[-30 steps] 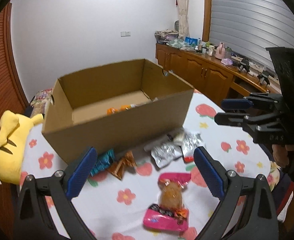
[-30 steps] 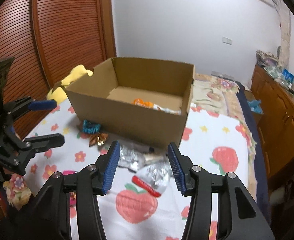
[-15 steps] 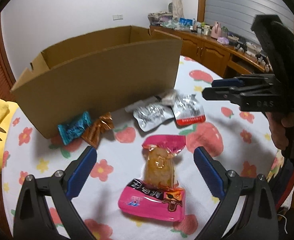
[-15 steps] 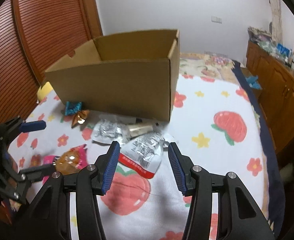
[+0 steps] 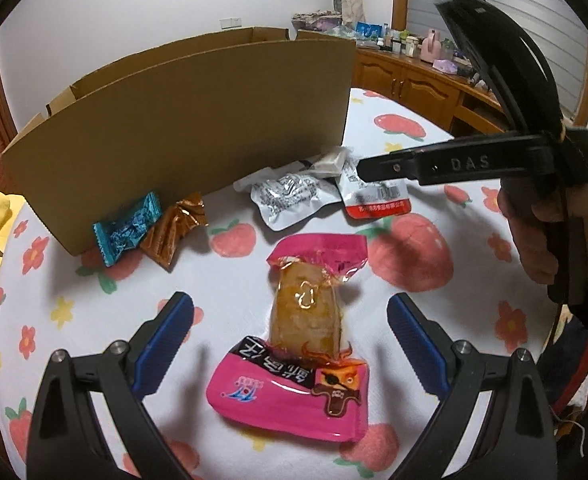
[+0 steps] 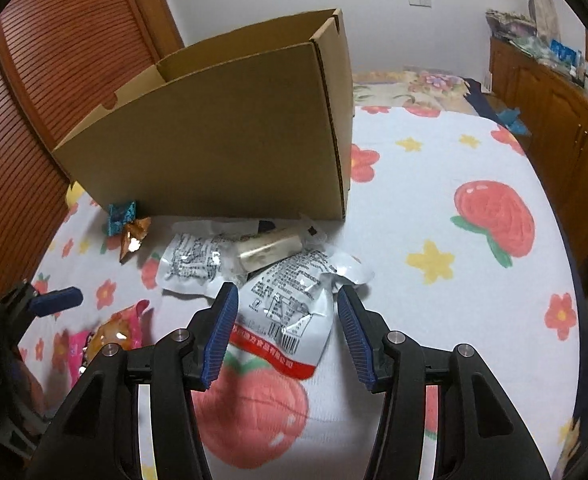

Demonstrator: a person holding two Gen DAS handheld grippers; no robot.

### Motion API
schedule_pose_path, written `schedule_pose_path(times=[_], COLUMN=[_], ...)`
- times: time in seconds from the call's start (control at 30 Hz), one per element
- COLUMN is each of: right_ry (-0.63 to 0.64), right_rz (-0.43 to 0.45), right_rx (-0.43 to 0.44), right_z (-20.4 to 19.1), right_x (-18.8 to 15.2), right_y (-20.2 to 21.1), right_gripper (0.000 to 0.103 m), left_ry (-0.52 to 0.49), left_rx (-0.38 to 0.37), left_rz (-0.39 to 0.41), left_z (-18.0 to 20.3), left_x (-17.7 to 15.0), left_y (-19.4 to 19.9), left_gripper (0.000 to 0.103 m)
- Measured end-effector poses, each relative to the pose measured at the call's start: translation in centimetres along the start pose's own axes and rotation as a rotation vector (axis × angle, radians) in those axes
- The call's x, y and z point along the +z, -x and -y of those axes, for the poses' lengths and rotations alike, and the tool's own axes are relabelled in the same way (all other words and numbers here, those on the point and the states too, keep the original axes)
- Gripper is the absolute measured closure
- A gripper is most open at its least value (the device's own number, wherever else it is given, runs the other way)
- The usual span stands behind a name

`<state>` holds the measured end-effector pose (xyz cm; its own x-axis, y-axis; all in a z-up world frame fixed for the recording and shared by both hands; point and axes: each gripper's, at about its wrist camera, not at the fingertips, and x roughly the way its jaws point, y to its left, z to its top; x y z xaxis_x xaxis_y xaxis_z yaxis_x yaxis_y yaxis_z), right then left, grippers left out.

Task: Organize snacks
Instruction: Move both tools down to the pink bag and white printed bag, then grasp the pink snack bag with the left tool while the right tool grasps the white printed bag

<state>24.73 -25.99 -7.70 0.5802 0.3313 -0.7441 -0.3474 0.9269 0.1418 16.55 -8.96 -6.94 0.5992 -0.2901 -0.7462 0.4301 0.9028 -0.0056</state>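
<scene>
The cardboard box (image 5: 198, 120) beyond both grippers shows only its outer walls; its inside is hidden. In the right wrist view the pink snack packet (image 6: 110, 336) is partly hidden behind the right gripper's (image 6: 286, 328) left finger, and the left gripper (image 6: 50, 302) is cut off at the frame's left edge. A small beige packet (image 5: 329, 162) ahead of the left gripper lies half under the right gripper's finger. The sideboard clutter (image 5: 393, 36) far ahead is too small to tell apart.

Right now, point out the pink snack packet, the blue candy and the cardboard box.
pink snack packet (image 5: 294, 392), left wrist view, printed pink end.
blue candy (image 5: 128, 230), left wrist view, wrapper middle.
cardboard box (image 6: 230, 148), right wrist view, near wall.
</scene>
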Motion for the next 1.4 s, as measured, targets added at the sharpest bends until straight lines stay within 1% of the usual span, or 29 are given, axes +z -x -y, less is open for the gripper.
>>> schedule_pose_path(times=[0.17, 0.27, 0.33, 0.43, 0.57, 0.67, 0.7, 0.8, 0.9, 1.0, 1.07, 1.13, 1.2, 1.37, 1.4], right_ry=[0.0, 0.0, 0.004, 0.01, 0.064, 0.093, 0.093, 0.08, 0.079, 0.079, 0.075, 0.07, 0.068, 0.075, 0.075], right_rz=[-0.008, -0.019, -0.029, -0.02, -0.021, -0.021, -0.018, -0.017, -0.022, -0.023, -0.024, -0.024, -0.022, 0.0, 0.003], right_rx=[-0.035, -0.052, -0.06, -0.077, -0.118, -0.145, -0.143, -0.123, -0.115, -0.107, -0.101, -0.097, -0.093, -0.099, -0.1], right_z=[-0.2, -0.3, -0.5, -0.7, -1.4, -1.6, -1.5, -0.8, -0.5, 0.0, 0.0, 0.1, 0.1, -0.1, -0.2], right_x=[0.3, 0.3, 0.2, 0.2, -0.2, -0.6, -0.7, -1.1, -1.8, -2.7, -3.1, -3.5, -3.8, -4.6, -4.7], right_y=[-0.9, -1.4, -1.9, -2.1, -2.3, -2.1, -1.9, -1.0, -0.3, 0.4, 0.9, 1.2, 1.4, 1.6, 1.6], right_gripper=[0.046, 0.039, 0.038, 0.038, 0.04, 0.048, 0.053, 0.06, 0.06, 0.06, 0.06, 0.06, 0.058, 0.056, 0.054], left_ry=[0.001, 0.015, 0.022, 0.031, 0.029, 0.025, 0.022, 0.01, 0.006, 0.015, 0.024, 0.038, 0.049, 0.053, 0.053], left_rx=[0.012, 0.016, 0.015, 0.009, 0.004, 0.012, 0.015, 0.029, 0.04, 0.033, 0.034, 0.026, 0.034, 0.038, 0.036], left_rz=[-0.013, -0.017, -0.018, -0.012, -0.002, -0.005, -0.011, -0.034, -0.057, -0.061, -0.071, -0.081, -0.087, -0.085, -0.085], left_z=[-0.1, -0.4, -0.7, -0.9, -0.9, -0.7, -0.6, -0.4, -0.3, -0.4, -0.6, -0.8, -1.0, -1.0, -1.0], left_x=[-0.5, -0.8, -0.9, -1.0, -1.3, -1.2, -1.1, -1.1, -1.2, -1.1, -1.0, -1.0, -1.1, -1.2, -1.2], left_y=[-0.5, -0.8, -0.7, -0.6, -0.2, -0.4, -0.5, -1.1, -1.8, -1.9, -2.0, -2.1, -2.2, -2.2, -2.1], left_gripper=[0.005, 0.005, 0.006, 0.007, 0.009, 0.01, 0.009, 0.009, 0.008, 0.007, 0.004, 0.003, 0.0, 0.0, 0.0])
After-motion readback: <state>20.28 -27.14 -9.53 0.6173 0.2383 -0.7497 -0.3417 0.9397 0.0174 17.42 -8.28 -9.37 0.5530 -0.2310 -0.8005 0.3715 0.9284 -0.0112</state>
